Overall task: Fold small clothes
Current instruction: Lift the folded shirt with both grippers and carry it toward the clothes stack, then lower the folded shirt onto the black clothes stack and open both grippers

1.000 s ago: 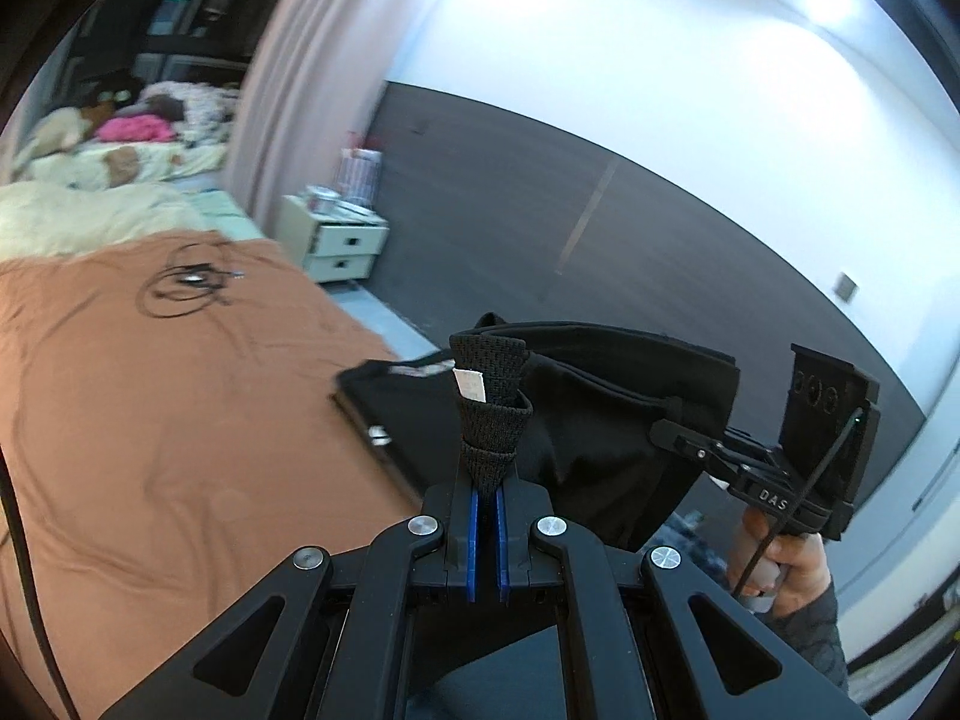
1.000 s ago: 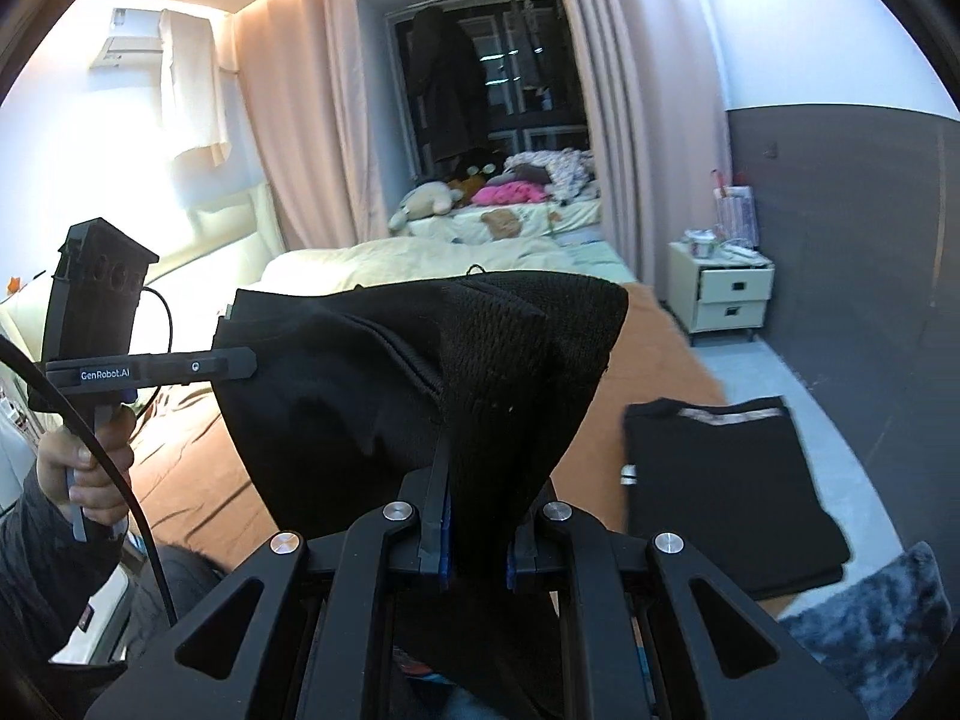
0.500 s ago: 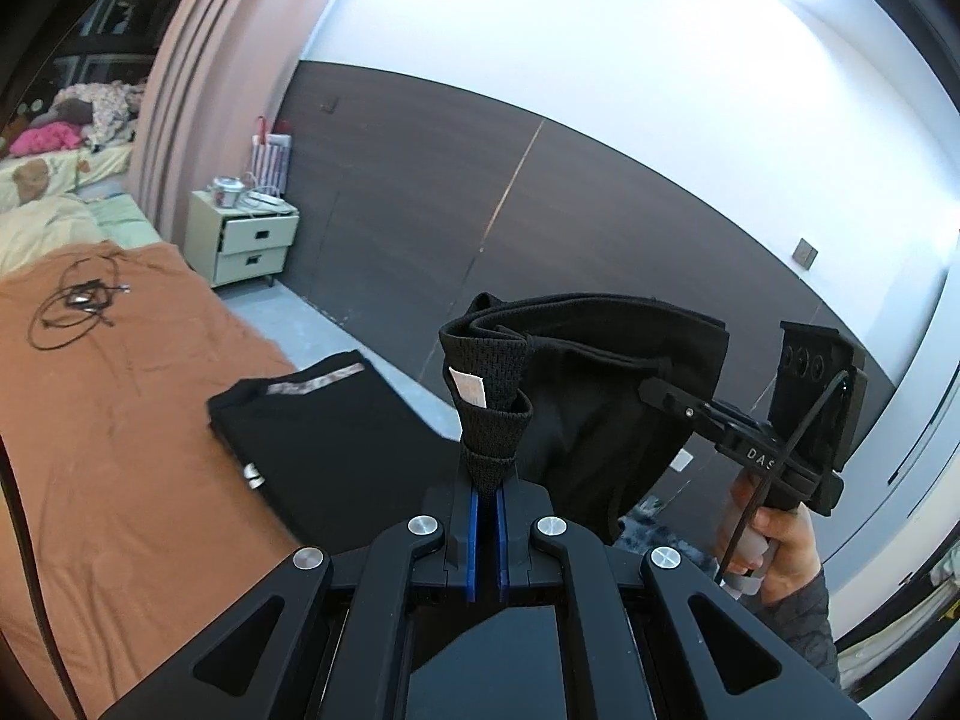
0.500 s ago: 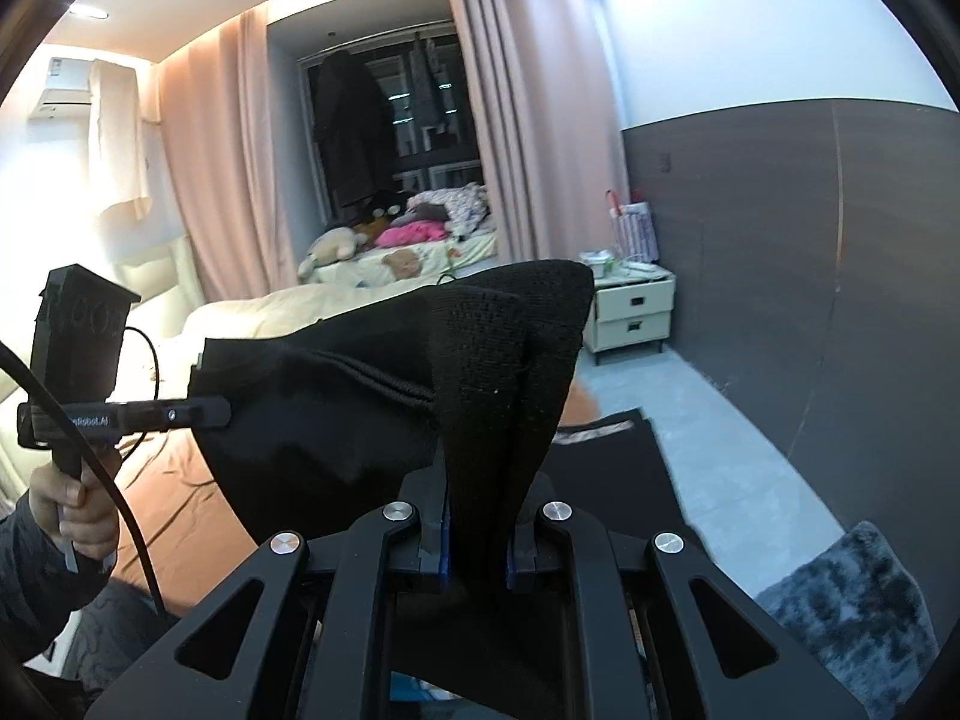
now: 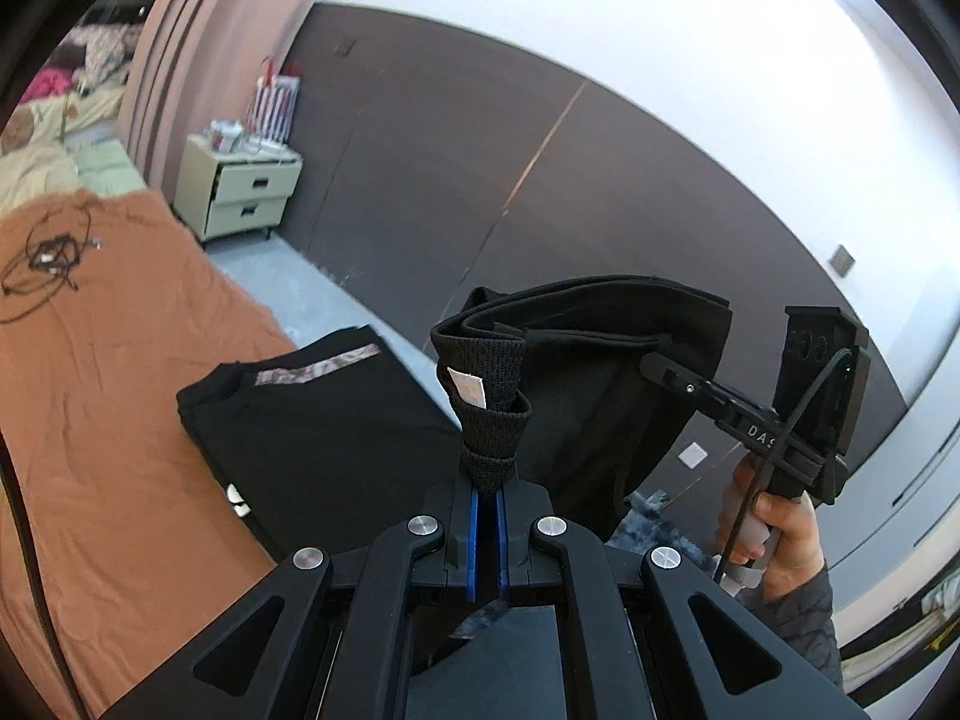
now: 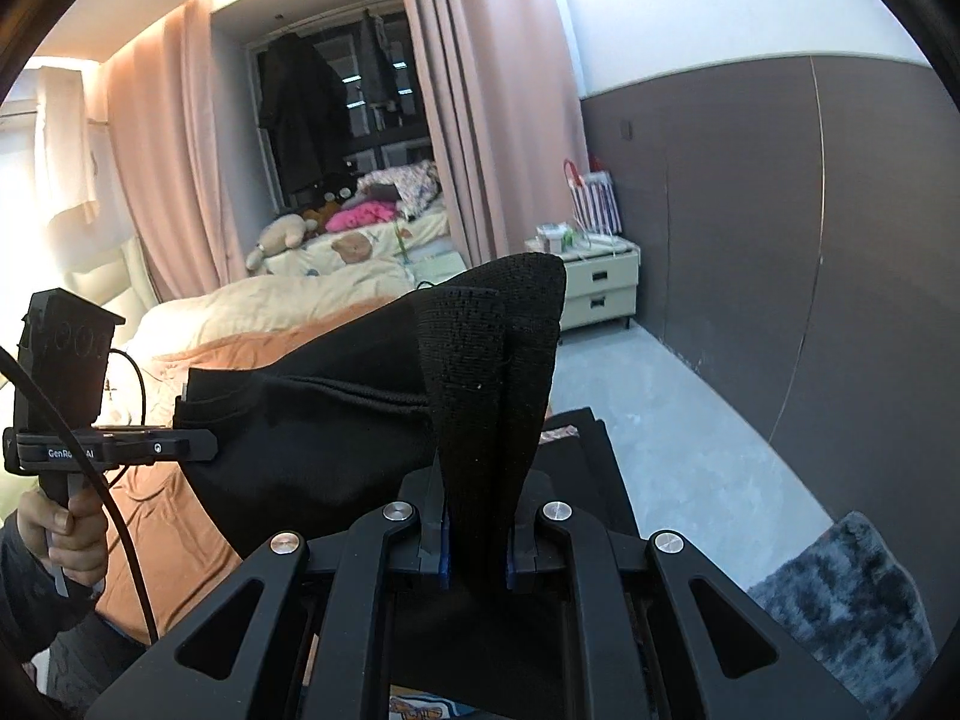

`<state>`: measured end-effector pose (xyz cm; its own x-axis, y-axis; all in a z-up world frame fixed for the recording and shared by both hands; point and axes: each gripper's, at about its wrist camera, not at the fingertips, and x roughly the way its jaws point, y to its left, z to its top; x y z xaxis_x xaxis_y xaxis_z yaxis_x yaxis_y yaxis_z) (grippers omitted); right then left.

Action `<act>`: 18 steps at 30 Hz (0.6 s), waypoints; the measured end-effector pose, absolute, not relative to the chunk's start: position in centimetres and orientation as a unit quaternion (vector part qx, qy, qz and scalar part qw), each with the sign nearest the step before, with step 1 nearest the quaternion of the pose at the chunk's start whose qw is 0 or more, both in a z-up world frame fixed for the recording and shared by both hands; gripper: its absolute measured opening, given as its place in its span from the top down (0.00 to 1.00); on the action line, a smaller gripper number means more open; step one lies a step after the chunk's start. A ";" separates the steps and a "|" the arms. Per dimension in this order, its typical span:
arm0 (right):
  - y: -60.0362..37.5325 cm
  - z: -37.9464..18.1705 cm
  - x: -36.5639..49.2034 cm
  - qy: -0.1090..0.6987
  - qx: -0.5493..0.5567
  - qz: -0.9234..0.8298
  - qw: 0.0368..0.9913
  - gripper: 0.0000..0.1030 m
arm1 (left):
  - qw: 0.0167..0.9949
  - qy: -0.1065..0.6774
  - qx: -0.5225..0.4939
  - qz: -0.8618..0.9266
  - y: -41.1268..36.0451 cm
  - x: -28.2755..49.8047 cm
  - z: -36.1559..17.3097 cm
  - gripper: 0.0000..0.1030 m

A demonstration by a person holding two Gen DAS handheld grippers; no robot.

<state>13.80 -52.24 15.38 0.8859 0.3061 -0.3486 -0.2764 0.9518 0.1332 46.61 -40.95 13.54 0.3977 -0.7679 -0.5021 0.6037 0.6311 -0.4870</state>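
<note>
A small black garment hangs in the air between my two grippers, folded and sagging in the middle. My left gripper is shut on its ribbed edge, where a small white tag shows. My right gripper is shut on the other ribbed end. Each gripper shows in the other's view: the right one and the left one, both clamped on the cloth. A folded black garment lies on the orange bed cover below; it also shows in the right wrist view.
The bed with the orange cover carries a coiled black cable. A cream nightstand stands by the dark wall panel. A grey fluffy rug lies on the floor. Pillows and plush toys lie at the far end.
Both grippers have swung to the right with the garment held between them, toward the folded black garment at the bed's edge. Their grip has not changed.
</note>
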 end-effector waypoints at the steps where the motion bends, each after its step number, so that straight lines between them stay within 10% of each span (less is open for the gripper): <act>1: -51.4 14.9 14.5 0.193 0.042 0.148 0.969 0.92 | 0.825 0.368 -0.116 -0.413 -40.9 47.9 12.7 0.96; 18: -41.2 10.0 20.6 0.294 0.038 0.120 0.948 0.92 | 0.798 0.437 -0.148 -0.387 -40.9 62.1 0.8 0.96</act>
<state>20.56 -41.20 10.02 0.7986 0.2495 -0.5477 -0.2049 0.9684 0.1422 62.12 -40.93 0.79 0.3183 -0.7464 -0.5844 0.4881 0.6575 -0.5740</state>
